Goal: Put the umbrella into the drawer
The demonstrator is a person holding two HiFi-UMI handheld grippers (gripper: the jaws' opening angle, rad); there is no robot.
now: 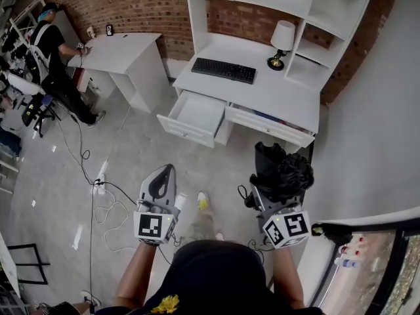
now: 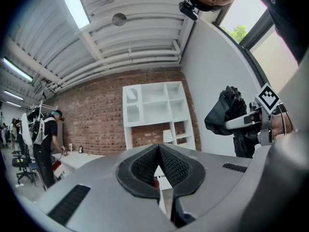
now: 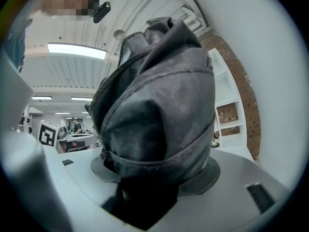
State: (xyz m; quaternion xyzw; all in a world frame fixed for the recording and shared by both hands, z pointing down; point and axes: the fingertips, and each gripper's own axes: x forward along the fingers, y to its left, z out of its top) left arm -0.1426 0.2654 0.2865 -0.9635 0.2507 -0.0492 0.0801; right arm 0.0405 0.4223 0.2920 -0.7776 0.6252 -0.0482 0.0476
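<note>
- Head view: I hold the folded umbrella point(image 1: 283, 169) in the right gripper point(image 1: 279, 192), well short of the open drawer point(image 1: 187, 135), which appears ready to receive it.
- Left gripper view: the left gripper point(image 2: 158, 148) has its jaws together and empty, so I judge it is in reserve.
- Right gripper view: the jaws clamp the umbrella's bundled fabric, securing it for carrying.

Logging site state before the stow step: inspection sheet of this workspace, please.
Surface: white desk, top mostly bare.
Job's things: black umbrella, folded, held off the desk; left drawer pulled well out, looks empty; right drawer partly open.
Clutter: keyboard and lamp on the desk.
Grippers: left gripper shut, empty; right gripper shut on the umbrella.
Cables: loose cables on the floor.
Surroundings: brick wall, white shelves, a person at a second white table.
</note>
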